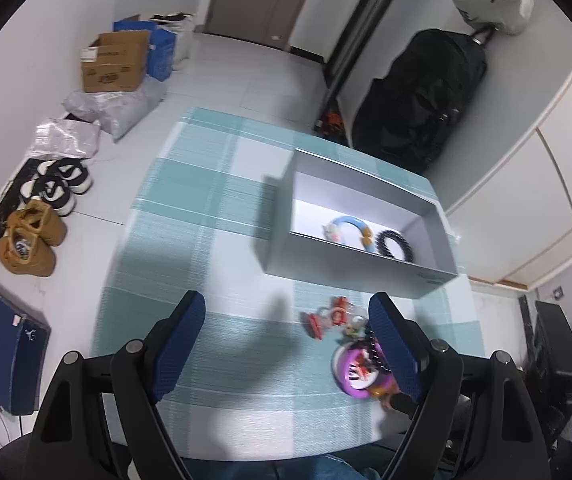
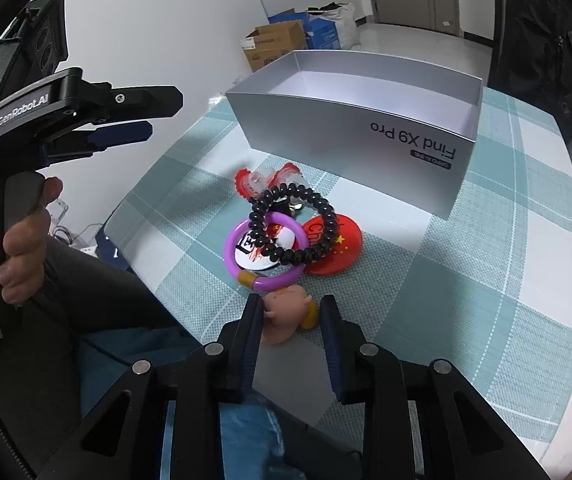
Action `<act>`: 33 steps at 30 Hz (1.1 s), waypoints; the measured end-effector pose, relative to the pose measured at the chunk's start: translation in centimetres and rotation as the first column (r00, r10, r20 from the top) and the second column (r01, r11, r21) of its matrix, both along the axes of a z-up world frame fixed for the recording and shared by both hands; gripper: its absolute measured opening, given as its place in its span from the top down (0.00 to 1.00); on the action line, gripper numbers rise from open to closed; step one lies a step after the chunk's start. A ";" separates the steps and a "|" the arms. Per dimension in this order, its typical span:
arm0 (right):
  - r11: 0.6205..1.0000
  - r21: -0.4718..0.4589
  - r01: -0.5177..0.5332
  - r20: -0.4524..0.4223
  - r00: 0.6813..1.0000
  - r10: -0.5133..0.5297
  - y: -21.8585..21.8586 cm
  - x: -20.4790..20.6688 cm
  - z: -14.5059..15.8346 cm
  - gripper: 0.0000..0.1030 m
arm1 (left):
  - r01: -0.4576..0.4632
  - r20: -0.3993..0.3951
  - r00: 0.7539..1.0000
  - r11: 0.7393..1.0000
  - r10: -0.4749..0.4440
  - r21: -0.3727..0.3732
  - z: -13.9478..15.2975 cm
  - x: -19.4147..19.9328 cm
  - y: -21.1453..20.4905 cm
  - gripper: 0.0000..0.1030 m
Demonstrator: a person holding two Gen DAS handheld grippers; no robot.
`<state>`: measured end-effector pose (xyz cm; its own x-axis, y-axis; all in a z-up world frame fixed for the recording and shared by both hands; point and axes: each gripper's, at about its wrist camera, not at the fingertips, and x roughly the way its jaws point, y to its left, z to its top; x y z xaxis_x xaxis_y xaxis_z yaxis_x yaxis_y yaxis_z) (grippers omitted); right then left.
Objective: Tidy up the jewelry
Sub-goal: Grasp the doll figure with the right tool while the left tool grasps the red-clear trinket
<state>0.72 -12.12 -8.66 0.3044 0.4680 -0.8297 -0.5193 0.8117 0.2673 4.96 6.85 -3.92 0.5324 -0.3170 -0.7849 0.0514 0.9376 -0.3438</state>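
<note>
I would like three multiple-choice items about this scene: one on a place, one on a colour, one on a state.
1. Where does the black coil bracelet outside the box lie?
A. inside the grey box
B. on top of the purple ring and the red badge
C. on the floor

2. What colour is the curved hair hoop inside the grey box?
A. light blue
B. green
C. brown

3. How is the left claw?
A. shut on a bracelet
B. open, holding nothing
C. out of view

Answers: 
1 B, the coil overlaps the purple ring and the red badge on the checked cloth. 
2 A, the left wrist view shows the arc is pale blue. 
3 B, its pads stand wide apart with only cloth between them.
</note>
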 end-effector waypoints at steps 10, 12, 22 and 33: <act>0.997 0.066 0.039 0.015 0.999 -0.040 -2.6 0.1 1.8 0.73 | 0.061 -0.084 0.995 0.995 -0.054 0.084 -2.0 0.8 -1.8 0.22; 0.995 0.082 0.051 0.015 0.999 -0.052 -3.2 0.3 2.0 0.73 | 0.078 -0.121 0.990 0.993 -0.067 0.085 -2.8 1.0 -2.2 0.22; 0.985 0.151 0.088 0.008 0.996 -0.090 -5.1 1.3 2.8 0.73 | 0.123 -0.153 0.982 0.989 -0.110 0.080 -3.8 1.5 -3.4 0.22; 0.981 0.167 0.093 -0.007 0.996 -0.093 -4.9 1.6 2.7 0.73 | 0.141 -0.167 0.976 0.990 -0.138 0.002 -4.5 2.0 -3.0 0.70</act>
